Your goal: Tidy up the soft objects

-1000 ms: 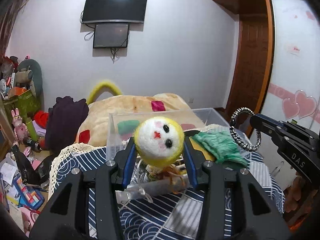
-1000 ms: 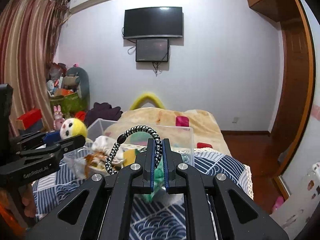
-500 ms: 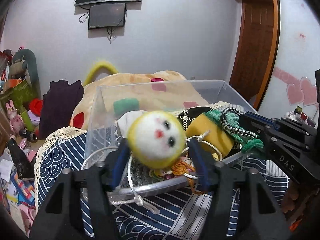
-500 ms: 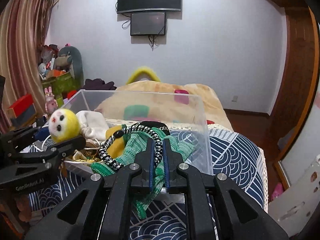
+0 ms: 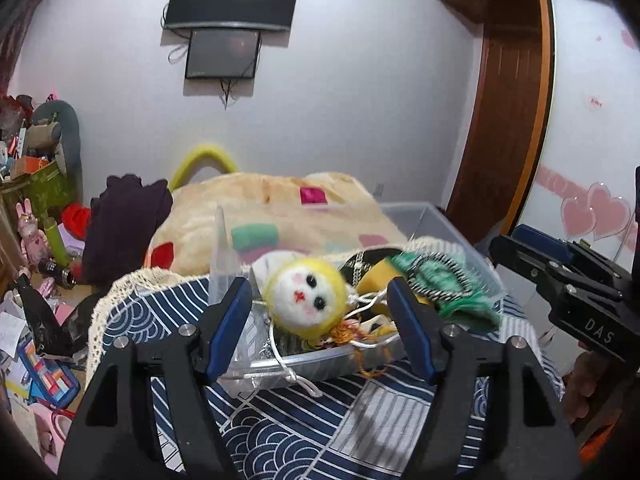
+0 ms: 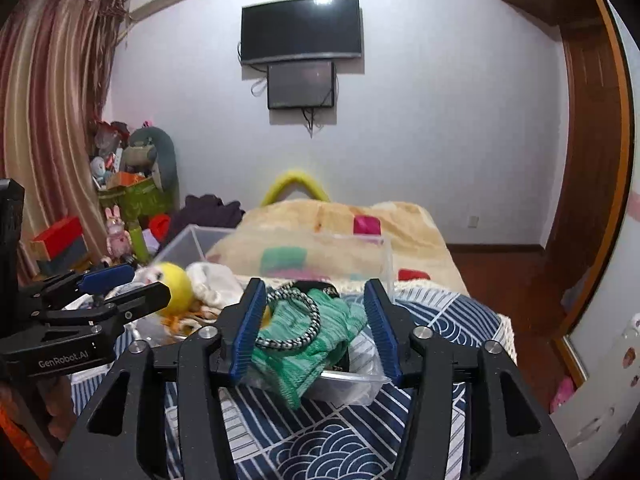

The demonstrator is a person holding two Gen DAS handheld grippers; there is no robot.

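Right now your left hand-held gripper is spread wide, released; the yellow plush ball lies between its fingers in the clear bin. Your right hand-held gripper is likewise released over the green cloth and braided cord. Only the left view shows the ball's face.

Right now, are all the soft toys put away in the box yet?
Nearly. The yellow doll head and the green cloth with its braided cord lie in the clear box. The left gripper and right gripper are both open and hold nothing. The cloth hangs over the front rim and may need tucking.
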